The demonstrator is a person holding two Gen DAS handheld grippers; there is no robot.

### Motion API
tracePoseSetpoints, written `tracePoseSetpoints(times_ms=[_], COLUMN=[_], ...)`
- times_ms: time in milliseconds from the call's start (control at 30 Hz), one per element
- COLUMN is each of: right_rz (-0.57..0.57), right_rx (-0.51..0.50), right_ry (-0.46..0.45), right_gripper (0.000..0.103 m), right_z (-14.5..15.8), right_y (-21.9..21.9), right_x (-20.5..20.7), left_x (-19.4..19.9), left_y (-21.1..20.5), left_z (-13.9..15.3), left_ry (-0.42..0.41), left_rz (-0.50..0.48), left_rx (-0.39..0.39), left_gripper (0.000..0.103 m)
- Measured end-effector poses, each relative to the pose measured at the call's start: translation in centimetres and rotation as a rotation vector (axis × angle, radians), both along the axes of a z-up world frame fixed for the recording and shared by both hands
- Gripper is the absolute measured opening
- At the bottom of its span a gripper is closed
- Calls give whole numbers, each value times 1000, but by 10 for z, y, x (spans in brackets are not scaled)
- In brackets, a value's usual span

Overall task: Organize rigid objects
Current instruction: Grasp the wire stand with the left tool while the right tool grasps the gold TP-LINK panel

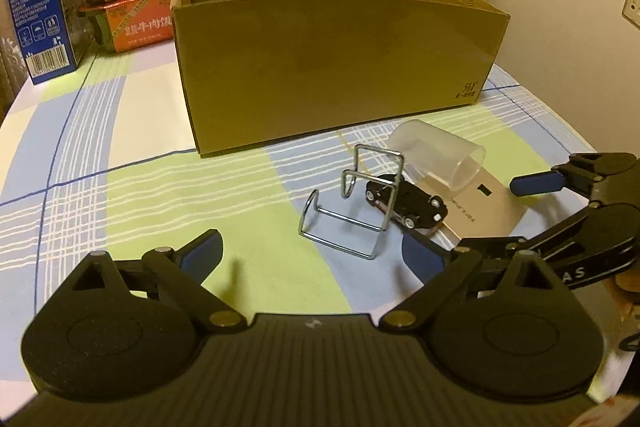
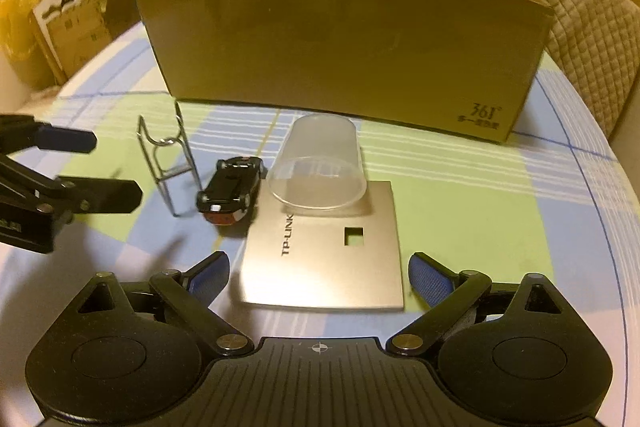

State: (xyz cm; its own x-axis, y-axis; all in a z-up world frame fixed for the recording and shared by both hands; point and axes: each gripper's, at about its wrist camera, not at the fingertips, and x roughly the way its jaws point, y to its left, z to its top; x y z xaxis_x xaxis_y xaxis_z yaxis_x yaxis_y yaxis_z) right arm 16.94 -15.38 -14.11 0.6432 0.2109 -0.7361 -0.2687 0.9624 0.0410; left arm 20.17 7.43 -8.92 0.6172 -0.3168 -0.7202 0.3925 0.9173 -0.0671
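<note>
Both the left tongs (image 1: 312,255) and the right tongs (image 2: 319,275) stand wide apart with nothing between their pads, above the checked cloth of the desk (image 1: 132,195). In front of the open cardboard box (image 2: 344,39) lie a wire stand (image 1: 352,203), a black toy car (image 2: 230,189), a clear plastic cup (image 2: 320,167) on its side and a silver TP-LINK plate (image 2: 328,259). The cup's rim rests on the plate, and the car lies between stand and plate.
</note>
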Motion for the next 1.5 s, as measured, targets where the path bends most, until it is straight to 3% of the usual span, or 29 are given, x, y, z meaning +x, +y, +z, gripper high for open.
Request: tracePoseSetpoints(times_ms=[233, 300, 633, 833, 967, 1033, 1500], right_rz=[7, 11, -69, -104, -107, -107, -133], right_rx=[-4, -6, -5, -3, -2, 1, -7], right_ry=[-12, -20, -24, -14, -17, -18, -48], right_gripper=[93, 85, 85, 85, 85, 85, 85], right_z=[-4, -2, 7, 8, 9, 9, 23], right_y=[-3, -4, -25, -33, -32, -32, -40], right_x=[4, 2, -15, -17, -16, -16, -34], left_x=[5, 6, 16, 24, 23, 20, 0], left_y=[-7, -10, -15, -22, -25, -27, -41], left_z=[-10, -11, -15, -18, -20, -20, -8], left_ry=[2, -2, -24, -21, -9, 2, 54], left_rz=[-74, -90, -128, -196, -201, -191, -28], left_rx=[-2, -2, -18, -19, -16, -8, 54], left_gripper=[94, 94, 94, 80, 62, 50, 48])
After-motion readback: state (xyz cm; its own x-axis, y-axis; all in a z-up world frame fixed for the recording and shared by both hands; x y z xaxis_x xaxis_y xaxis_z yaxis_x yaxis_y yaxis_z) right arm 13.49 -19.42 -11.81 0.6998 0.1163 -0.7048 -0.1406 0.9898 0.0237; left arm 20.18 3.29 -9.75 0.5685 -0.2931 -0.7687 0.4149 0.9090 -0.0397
